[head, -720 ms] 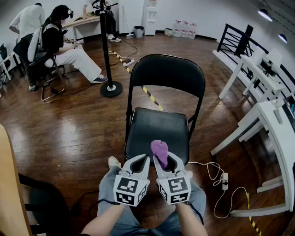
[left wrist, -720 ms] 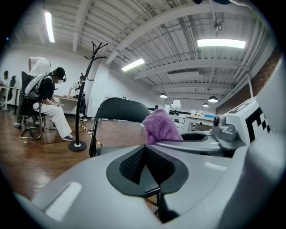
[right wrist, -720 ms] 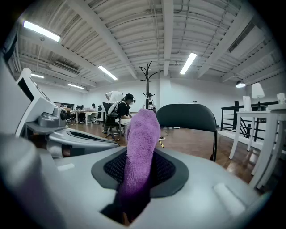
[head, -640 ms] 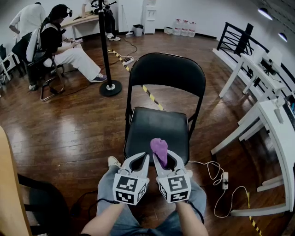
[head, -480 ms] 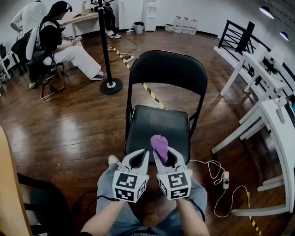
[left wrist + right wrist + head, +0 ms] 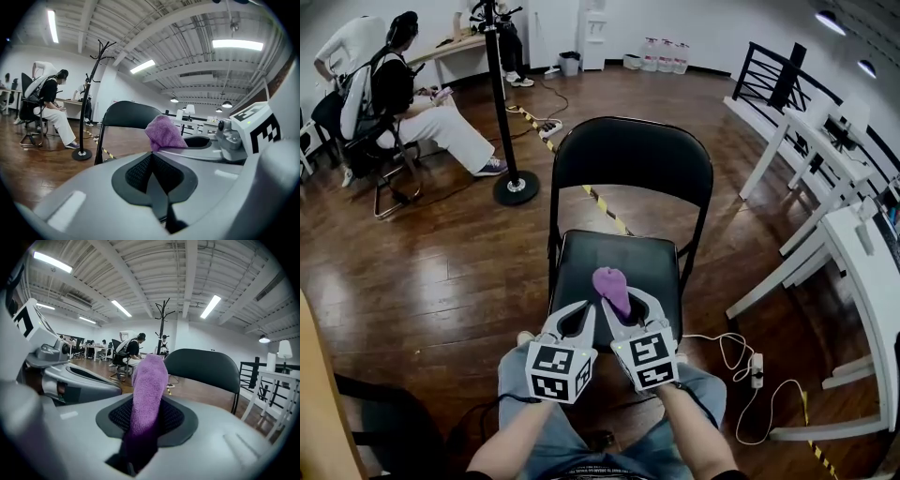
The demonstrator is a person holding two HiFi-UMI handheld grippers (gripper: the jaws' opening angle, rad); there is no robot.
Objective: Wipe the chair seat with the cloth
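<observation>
Right gripper (image 6: 624, 304): clamped on purple cloth (image 6: 610, 284), above chair seat (image 6: 619, 255) front edge. Left gripper (image 6: 572, 319): jaws together, empty.

The cloth (image 6: 149, 380) is purple, fuzzy, matt towelling. The left gripper (image 6: 151, 159) and right gripper (image 6: 145, 404) have smooth, matt grey plastic shells with black, finely ribbed pads. The chair seat (image 6: 647, 262) is smooth black padding with a faint sheen, on a black metal frame (image 6: 554, 225). At left, the floor (image 6: 441, 253) is dark, glossy wood planking. At right, the table (image 6: 862, 272) is smooth white.
</observation>
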